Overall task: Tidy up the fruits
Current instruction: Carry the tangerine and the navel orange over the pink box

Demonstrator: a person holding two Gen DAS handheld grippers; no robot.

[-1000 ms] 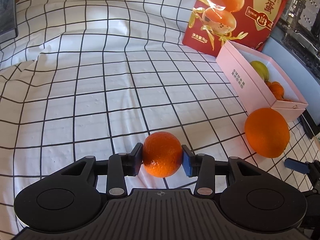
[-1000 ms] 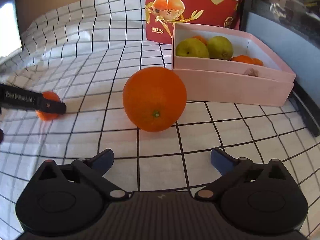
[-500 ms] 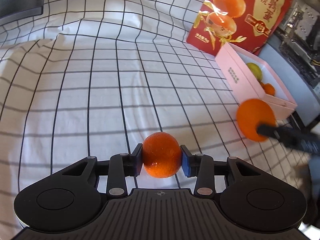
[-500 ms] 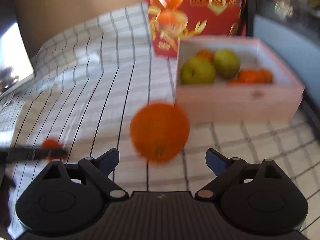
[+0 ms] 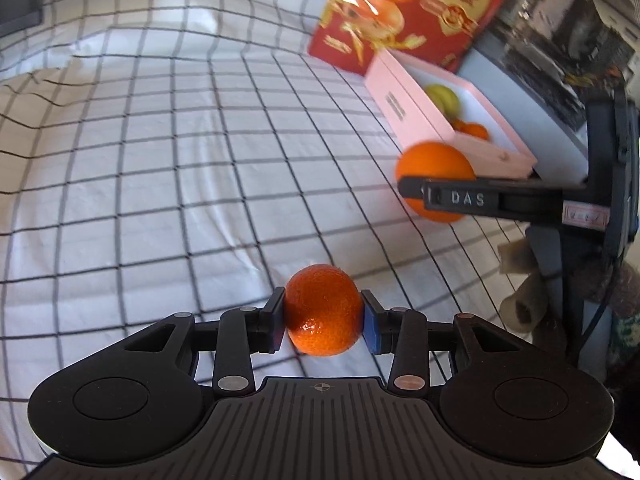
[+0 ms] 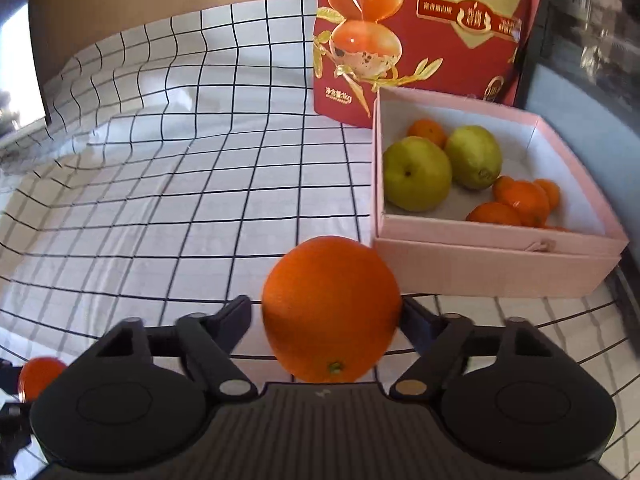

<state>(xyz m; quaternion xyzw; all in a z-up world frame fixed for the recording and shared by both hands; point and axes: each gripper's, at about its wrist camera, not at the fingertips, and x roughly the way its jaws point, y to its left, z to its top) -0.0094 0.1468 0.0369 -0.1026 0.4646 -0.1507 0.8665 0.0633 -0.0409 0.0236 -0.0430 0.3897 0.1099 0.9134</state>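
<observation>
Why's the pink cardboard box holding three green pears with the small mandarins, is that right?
Not quite: the right wrist view shows two green pears, not three, in the pink cardboard box. The small mandarins do lie beside them.

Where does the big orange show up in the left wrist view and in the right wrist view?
Left wrist: big orange at right of centre, partly behind the right gripper's finger, in front of the pink box.
Right wrist: big orange low centre, between the fingers.
Shared landmark: the pink box.
</observation>
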